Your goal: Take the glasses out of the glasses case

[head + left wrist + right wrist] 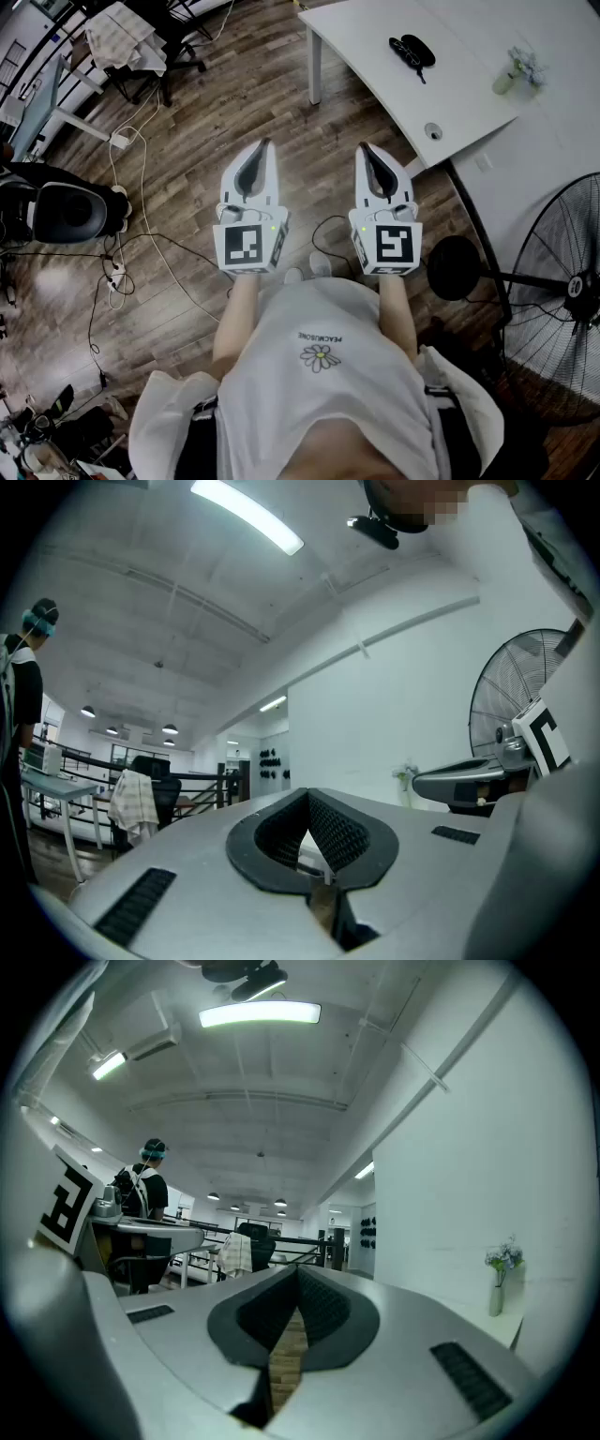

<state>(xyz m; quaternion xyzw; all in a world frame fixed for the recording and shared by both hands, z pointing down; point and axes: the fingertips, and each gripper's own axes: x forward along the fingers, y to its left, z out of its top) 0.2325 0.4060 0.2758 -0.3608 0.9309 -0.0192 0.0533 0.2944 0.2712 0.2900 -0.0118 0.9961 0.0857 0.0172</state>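
A black glasses case lies on the white table at the upper right of the head view; I cannot tell whether it is open. Both grippers are held level over the wooden floor, well short of the table. My left gripper has its fingertips touching and nothing between them, as the left gripper view also shows. My right gripper is shut and empty too, its tips meeting in the right gripper view. The case appears in neither gripper view.
A small vase of flowers stands near the table's right end. A large fan stands at the right. Cables trail over the floor, with an office chair draped in cloth at the far left. A person stands far off.
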